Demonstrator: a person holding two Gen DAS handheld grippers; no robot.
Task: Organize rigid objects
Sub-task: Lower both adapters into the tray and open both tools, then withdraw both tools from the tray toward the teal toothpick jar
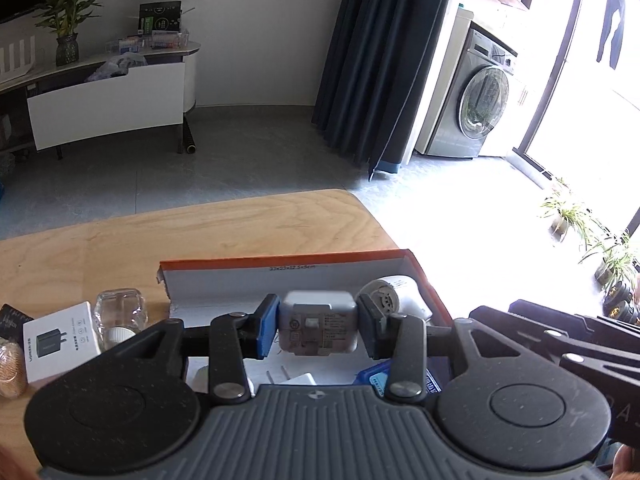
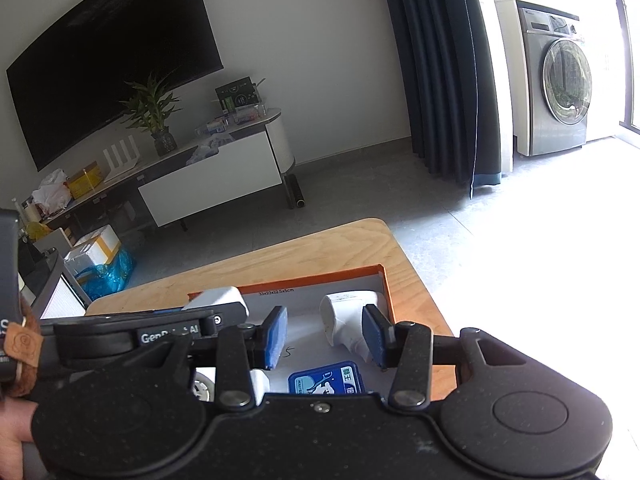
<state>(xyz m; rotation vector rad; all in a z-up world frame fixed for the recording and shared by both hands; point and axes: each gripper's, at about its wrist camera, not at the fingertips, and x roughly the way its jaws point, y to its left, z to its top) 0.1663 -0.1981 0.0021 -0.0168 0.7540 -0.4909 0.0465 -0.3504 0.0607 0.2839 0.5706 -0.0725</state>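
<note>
A white charger block (image 1: 316, 320) hangs just above the orange-rimmed cardboard box (image 1: 280, 260), and my left gripper (image 1: 318, 330) is shut on it, blue pads pressed to its two sides. In the right wrist view the same charger (image 2: 218, 298) shows above the left gripper's black body. My right gripper (image 2: 326, 336) stands open over the box (image 2: 384, 288) with nothing between its pads. A white travel adapter (image 2: 344, 316) lies on the box floor, just behind the right fingertip. A blue tin (image 2: 326, 380) and a white plug (image 1: 296, 378) also lie in the box.
On the wooden table (image 1: 200, 224), left of the box, stand a clear glass jar (image 1: 120, 312) and a white charger carton (image 1: 60, 344). The table's rounded far corner is close behind the box. A person's hand (image 2: 16, 432) shows at the lower left.
</note>
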